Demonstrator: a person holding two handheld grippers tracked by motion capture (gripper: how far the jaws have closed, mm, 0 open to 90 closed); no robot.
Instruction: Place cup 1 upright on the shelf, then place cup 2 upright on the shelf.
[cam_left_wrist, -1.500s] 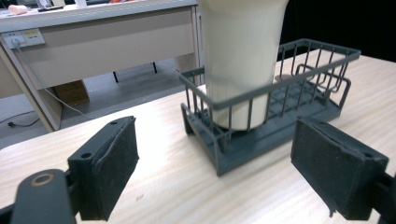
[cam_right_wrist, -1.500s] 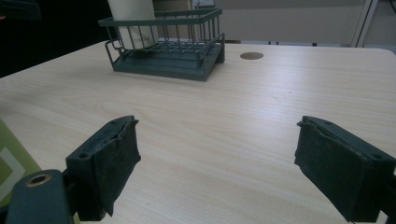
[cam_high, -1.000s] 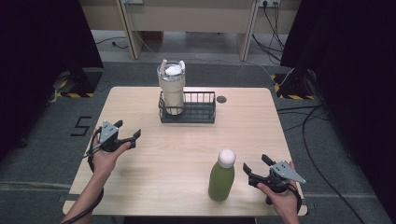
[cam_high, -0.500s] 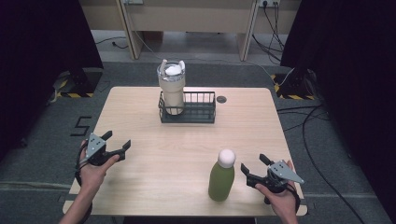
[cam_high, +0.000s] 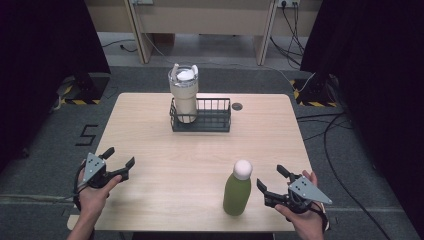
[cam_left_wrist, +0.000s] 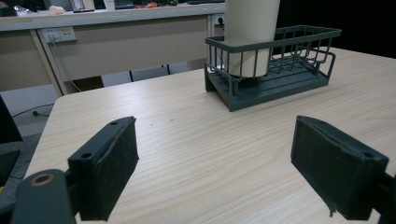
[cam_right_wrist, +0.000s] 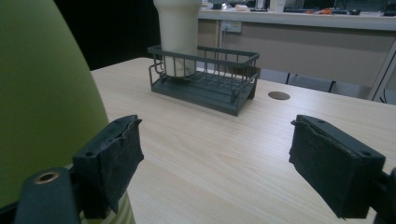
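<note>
Right gripper (cam_high: 270, 186) with jaws apart and bare between the pads, having just been closing a little; green bottle (cam_high: 237, 193) just beside the left-hand jaw, outside the gap, not touched as far as can be told. In the right gripper view, same green bottle (cam_right_wrist: 44, 107) bulging at the left edge behind the near pad, pale wood showing between the two black pads. Bottle upright on the wooden table (cam_high: 200, 160) near its front edge, round white cap (cam_high: 242, 169) on top. Left gripper (cam_high: 120, 161) at the front left corner of the table, jaws wide apart, holding nothing, well apart from the bottle. In the left gripper view, bare tabletop (cam_left_wrist: 196, 149) between the pads, dark wire basket (cam_left_wrist: 275, 65) farther off with a cream tumbler (cam_left_wrist: 250, 35) standing in its left end. From the high view, wire basket (cam_high: 212, 116) toward the back middle of the table, tumbler (cam_high: 183, 92) upright in its left part, small dark round hole (cam_high: 237, 106) in the tabletop just right of the basket.
</note>
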